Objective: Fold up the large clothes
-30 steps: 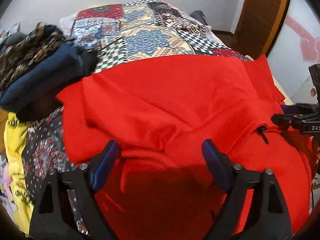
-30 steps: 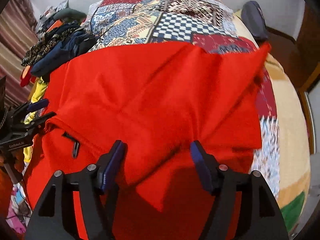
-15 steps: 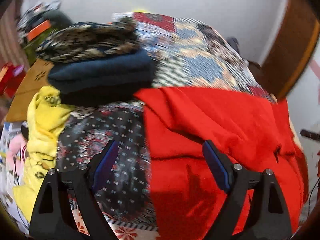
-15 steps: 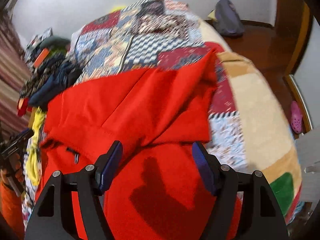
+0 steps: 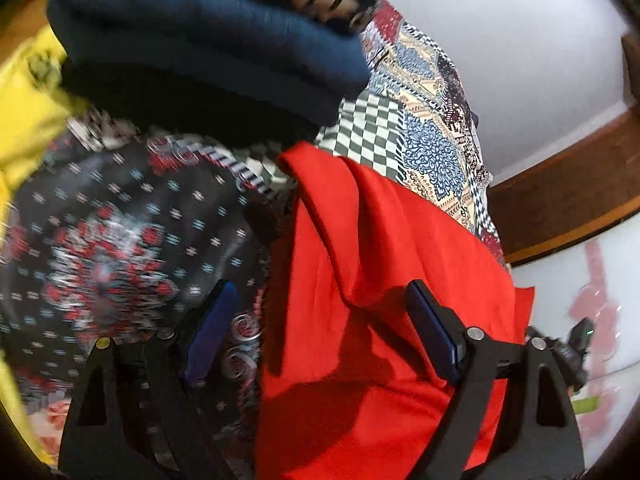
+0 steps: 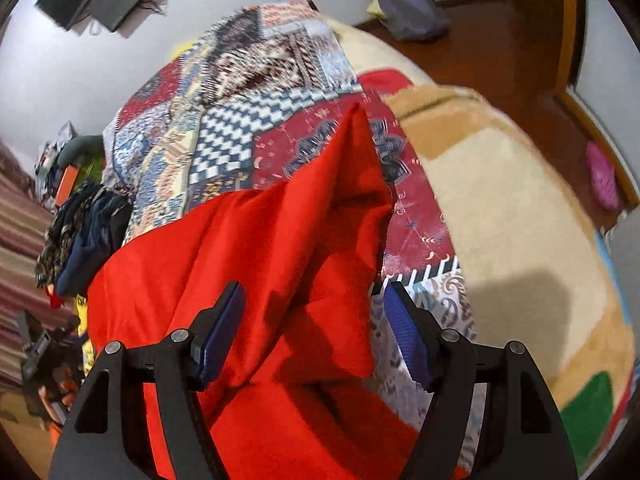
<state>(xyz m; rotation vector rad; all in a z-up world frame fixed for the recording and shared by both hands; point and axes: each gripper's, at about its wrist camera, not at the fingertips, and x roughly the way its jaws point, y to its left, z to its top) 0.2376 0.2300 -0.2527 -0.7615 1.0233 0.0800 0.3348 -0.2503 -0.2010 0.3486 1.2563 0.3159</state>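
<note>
Bed point(image 6: 500, 184), covered by a patchwork quilt point(image 6: 248, 120) of checked and paisley panels, with a beige blanket along its right side in the right wrist view. Red garment point(image 6: 256, 264), the large item to be folded: it lies spread on the quilt, partly folded, one pointed flap lying up toward the far end of the bed, its near part running under both wrist cameras. Dark patterned cloth point(image 5: 120, 248), left of the garment's edge in the left wrist view; a yellow garment point(image 5: 28, 112) lies beyond it. Stack of folded clothes point(image 5: 208, 40), navy over black, on the bed just past the garment's far left corner. Left hand-held gripper point(image 5: 320, 332): jaws wide, empty, above the garment's left edge. Right hand-held gripper point(image 6: 316, 332): jaws moderately wide, empty, above the garment's right edge, red cloth showing between its fingers without contact.
</note>
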